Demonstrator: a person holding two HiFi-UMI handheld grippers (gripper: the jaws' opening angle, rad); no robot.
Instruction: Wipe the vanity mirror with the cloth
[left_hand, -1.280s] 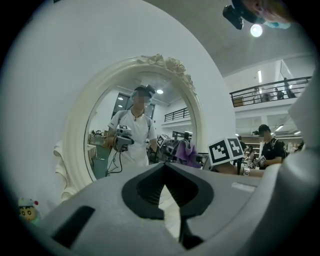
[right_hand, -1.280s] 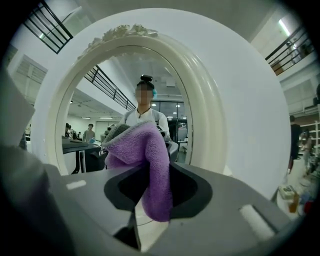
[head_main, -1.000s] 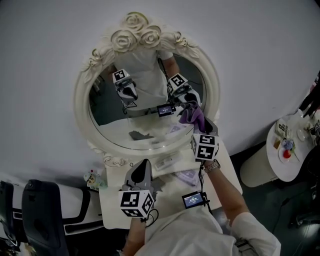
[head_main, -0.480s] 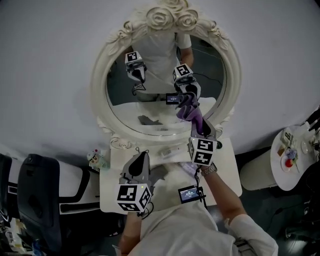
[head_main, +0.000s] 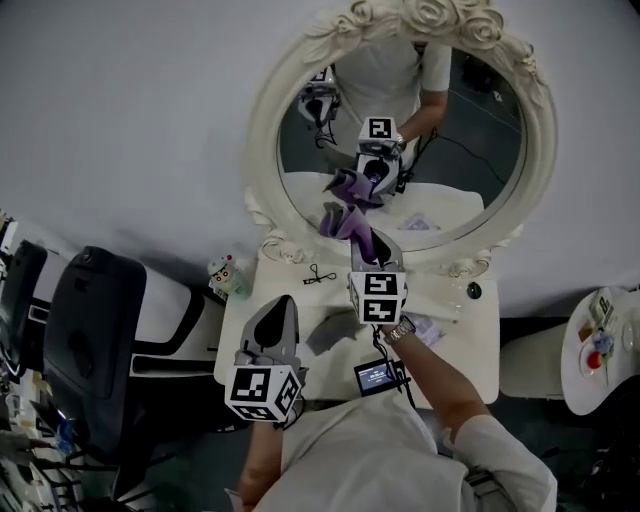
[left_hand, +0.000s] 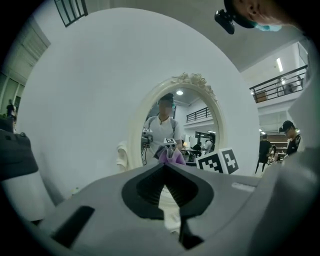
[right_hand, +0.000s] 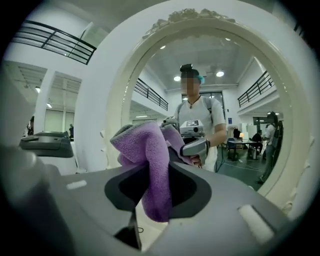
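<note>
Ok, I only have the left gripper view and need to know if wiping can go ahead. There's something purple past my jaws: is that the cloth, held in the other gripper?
Observer: Yes. The right gripper is shut on the purple cloth, which bunches above its jaws and hangs down between them.
Operator: Which part of the glass is it at?
Observer: In the head view the cloth is at the lower left of the vanity mirror, right by its own reflection. I can't tell if it touches.
Operator: And where is my gripper?
Observer: The left gripper is over the left part of the white table, short of the glass.
</note>
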